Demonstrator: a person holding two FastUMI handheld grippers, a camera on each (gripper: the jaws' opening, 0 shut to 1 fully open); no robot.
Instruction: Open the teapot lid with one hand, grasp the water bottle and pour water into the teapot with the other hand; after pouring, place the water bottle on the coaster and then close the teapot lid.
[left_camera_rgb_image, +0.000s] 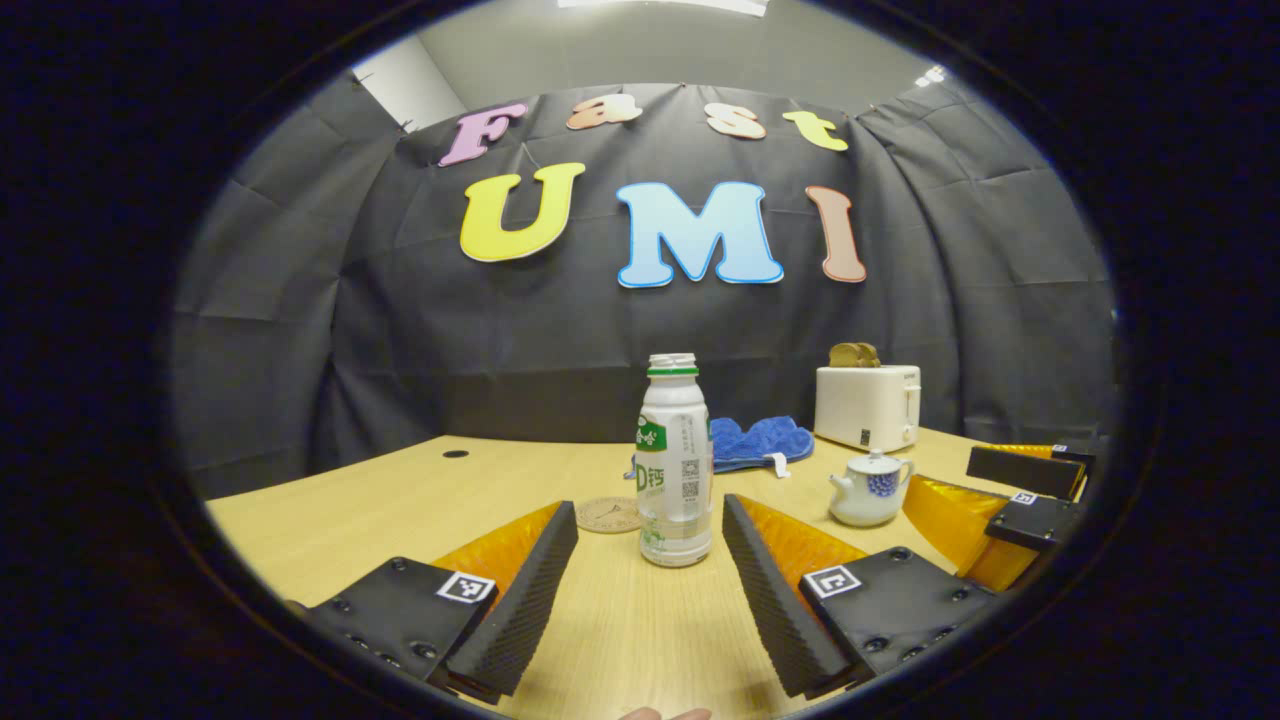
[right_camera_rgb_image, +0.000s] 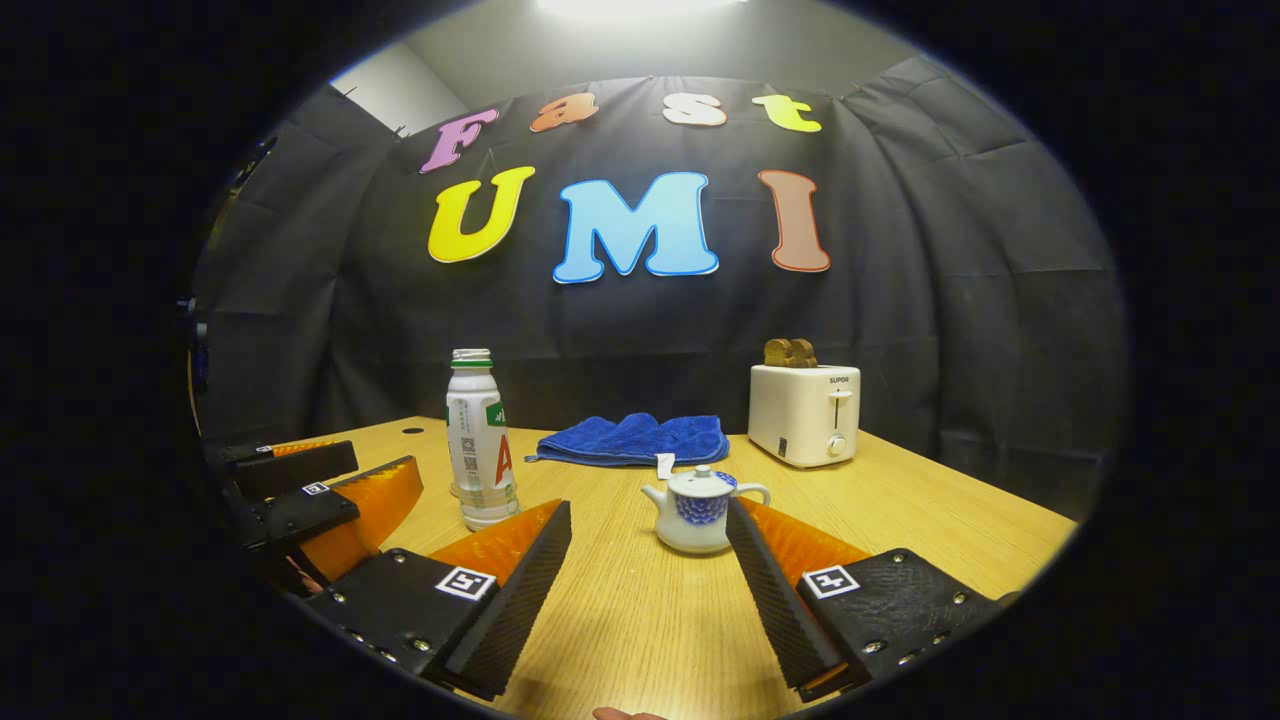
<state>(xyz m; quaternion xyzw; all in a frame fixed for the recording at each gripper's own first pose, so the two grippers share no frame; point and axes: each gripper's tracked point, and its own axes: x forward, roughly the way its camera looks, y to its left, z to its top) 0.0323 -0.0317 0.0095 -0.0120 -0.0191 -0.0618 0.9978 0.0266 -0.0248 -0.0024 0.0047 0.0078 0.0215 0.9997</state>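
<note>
A white water bottle with a green neck ring stands upright on the wooden table, just ahead of my left gripper, which is open and apart from it. A round coaster lies just left of the bottle. A small white teapot with a blue pattern sits to the right, lid on. In the right gripper view the teapot stands ahead of my open right gripper, nothing between its fingers. The bottle stands left there, with the left gripper beside it.
A blue cloth lies at the back of the table. A white toaster holding toast stands at the back right. In the left gripper view the right gripper is at the right, beyond the teapot.
</note>
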